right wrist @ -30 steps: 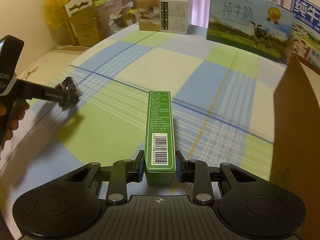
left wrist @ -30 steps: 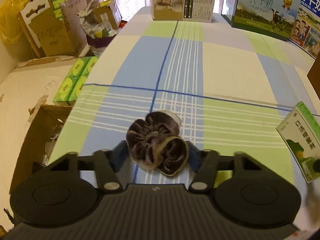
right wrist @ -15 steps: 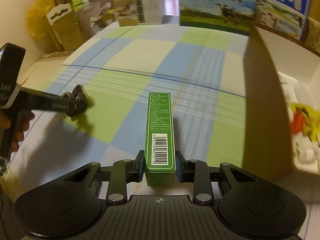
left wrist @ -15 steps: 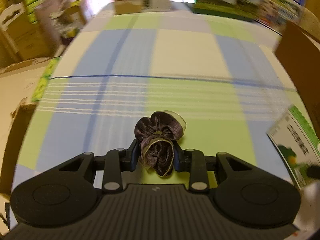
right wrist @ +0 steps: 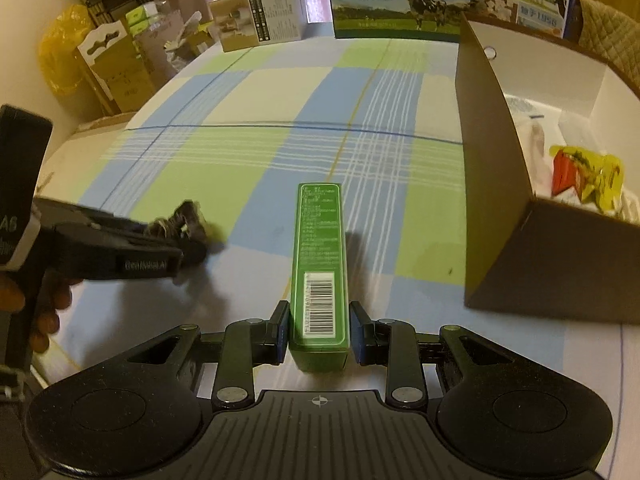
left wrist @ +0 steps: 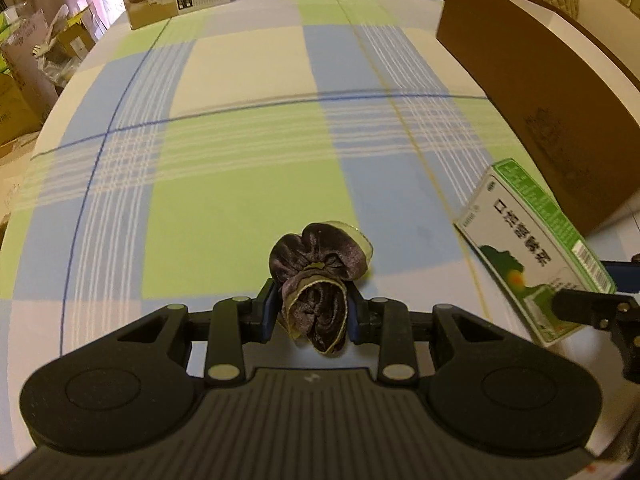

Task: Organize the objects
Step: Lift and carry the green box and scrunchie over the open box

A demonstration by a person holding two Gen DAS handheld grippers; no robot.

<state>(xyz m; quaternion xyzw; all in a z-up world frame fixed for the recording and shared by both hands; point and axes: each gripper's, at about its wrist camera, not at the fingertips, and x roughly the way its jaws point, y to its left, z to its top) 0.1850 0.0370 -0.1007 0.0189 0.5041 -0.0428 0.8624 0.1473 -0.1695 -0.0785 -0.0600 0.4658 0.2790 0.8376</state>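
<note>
The scrunchie (right wrist: 188,220) smears into blur at nine o'clock; the cardboard box (right wrist: 500,200) runs off frame at three o'clock, its contents half hidden.

Black gripper (left wrist: 311,312) — ribbed grey deck, silver screws, blue-padded jaws.

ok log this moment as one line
left tool: shut on scrunchie | right tool: shut on green box | cardboard box: open, to the right
</note>
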